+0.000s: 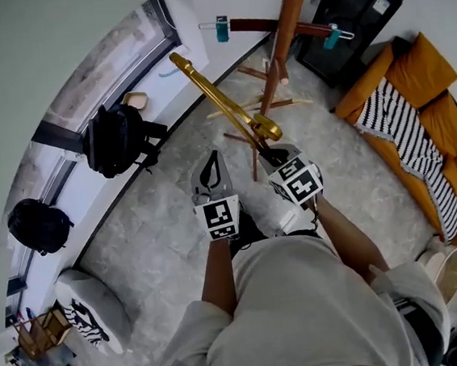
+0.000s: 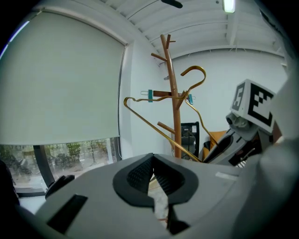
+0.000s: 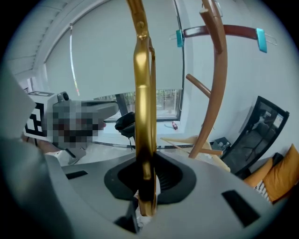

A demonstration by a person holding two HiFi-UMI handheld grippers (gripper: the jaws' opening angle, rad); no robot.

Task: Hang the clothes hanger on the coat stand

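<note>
My right gripper (image 1: 274, 154) (image 3: 146, 181) is shut on a gold metal clothes hanger (image 1: 218, 98) (image 3: 143, 93), which slants up and away to the left. The hanger's hook (image 2: 196, 73) and long arm (image 2: 154, 127) also cross the left gripper view. The wooden coat stand (image 1: 286, 18) (image 2: 173, 93) (image 3: 216, 88) rises just beyond, apart from the hanger. A brown hanger with teal clips (image 1: 274, 25) (image 2: 161, 94) (image 3: 224, 31) hangs on the stand. My left gripper (image 1: 210, 173) (image 2: 153, 175) sits beside the right one, its jaws together and holding nothing.
Two black backpacks (image 1: 118, 138) (image 1: 38, 224) rest on the window ledge at the left. Wooden hangers (image 1: 262, 105) lie at the stand's foot. An orange sofa with a striped blanket (image 1: 418, 130) stands at the right, a black cabinet (image 1: 356, 6) behind the stand, a white pouf (image 1: 91, 308) at the lower left.
</note>
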